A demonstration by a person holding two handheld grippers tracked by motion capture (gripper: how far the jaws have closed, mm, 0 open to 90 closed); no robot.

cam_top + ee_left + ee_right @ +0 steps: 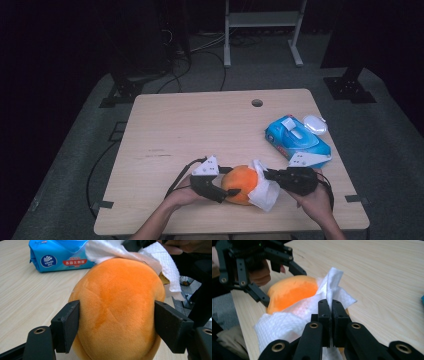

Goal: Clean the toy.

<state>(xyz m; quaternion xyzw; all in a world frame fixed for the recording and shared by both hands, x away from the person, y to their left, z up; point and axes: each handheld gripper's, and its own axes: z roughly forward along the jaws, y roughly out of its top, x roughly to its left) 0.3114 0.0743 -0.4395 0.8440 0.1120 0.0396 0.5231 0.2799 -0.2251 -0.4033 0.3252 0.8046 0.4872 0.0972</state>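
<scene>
Clamped by the left gripper (231,192), an orange plush (241,183) was wiped at three o'clock; the wipe (264,191), pinched by the shut right gripper (265,174), could be torn by dragging.

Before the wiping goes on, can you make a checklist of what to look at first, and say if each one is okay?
1. Left gripper squeezes the orange plush ball on both sides: ok.
2. Right gripper is pinched shut on the white wipe: ok.
3. Wipe lies against the ball: ok.
4. Ball sits on the table, a little back from the near edge: ok.
5. Blue wipes pack is out of the way, off to the right: ok.
6. Whether the ball's underside has been wiped: cannot tell.
</scene>
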